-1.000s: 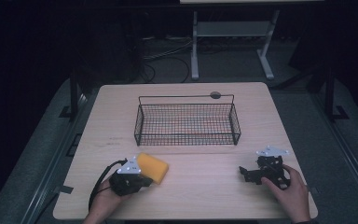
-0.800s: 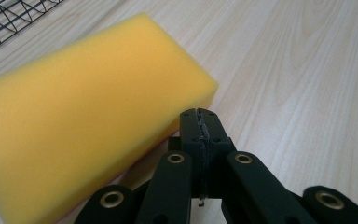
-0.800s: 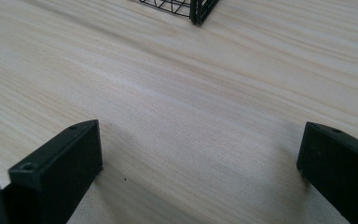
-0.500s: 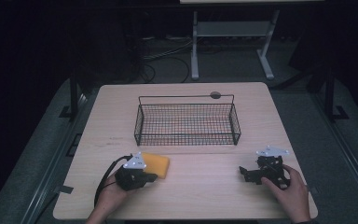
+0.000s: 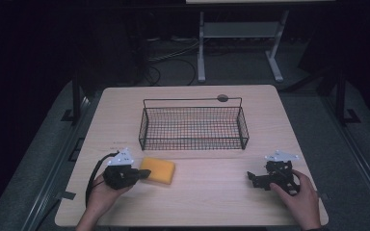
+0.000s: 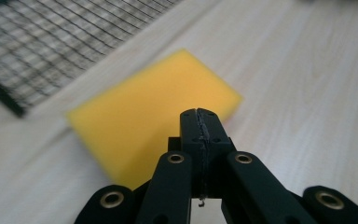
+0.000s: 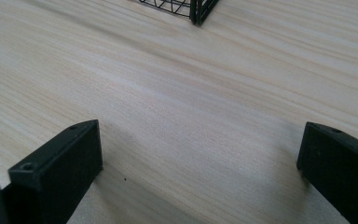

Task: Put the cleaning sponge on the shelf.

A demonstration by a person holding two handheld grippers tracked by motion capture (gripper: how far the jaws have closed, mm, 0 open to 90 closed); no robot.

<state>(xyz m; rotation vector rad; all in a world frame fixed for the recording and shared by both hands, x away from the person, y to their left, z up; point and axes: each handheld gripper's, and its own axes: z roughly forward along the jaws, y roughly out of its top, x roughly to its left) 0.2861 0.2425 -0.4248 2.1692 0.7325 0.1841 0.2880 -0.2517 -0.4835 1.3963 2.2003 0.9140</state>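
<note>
Left gripper (image 6: 200, 116) jaws closed empty over flat yellow rectangular sponge (image 5: 158, 170), apparently pressing it; right gripper (image 5: 257, 179) jaws open, idle on table

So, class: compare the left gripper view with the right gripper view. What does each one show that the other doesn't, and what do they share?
Left gripper view: the yellow sponge lying flat on the table beside the basket, with the left gripper above it, its jaws pressed together and empty. Right gripper view: the right gripper with its jaws wide apart over bare wood, nothing between them. Both: the light wooden table and part of the black wire basket, which the right gripper view catches at just a corner.
</note>
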